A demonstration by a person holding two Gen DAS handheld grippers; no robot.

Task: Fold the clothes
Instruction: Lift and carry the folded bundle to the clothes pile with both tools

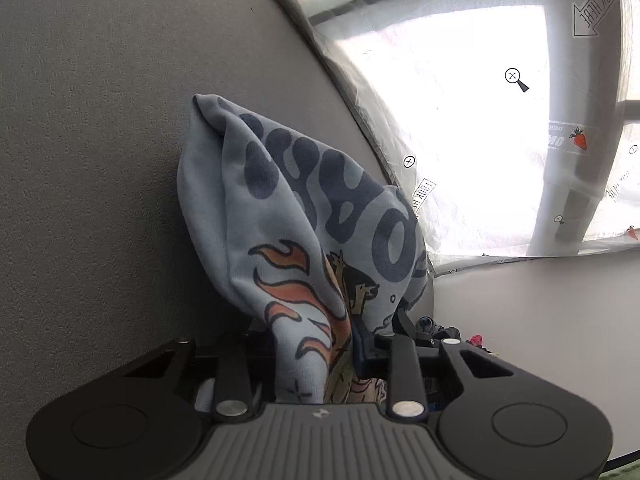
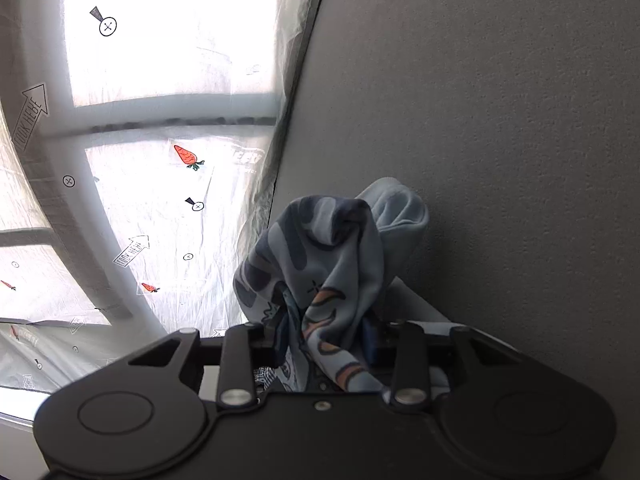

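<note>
Both claws, left (image 1: 316,344) and right (image 2: 326,336), clamped on bunched light-blue printed shirt (image 1: 304,216) rising between their fingers

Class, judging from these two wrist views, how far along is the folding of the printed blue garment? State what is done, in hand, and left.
Done: the light blue printed garment has been picked up; both cameras face wall and window. In hand: the left gripper and right gripper each clamp bunched fabric. Left: no fold shows; it probably still needs spreading flat and folding.
</note>
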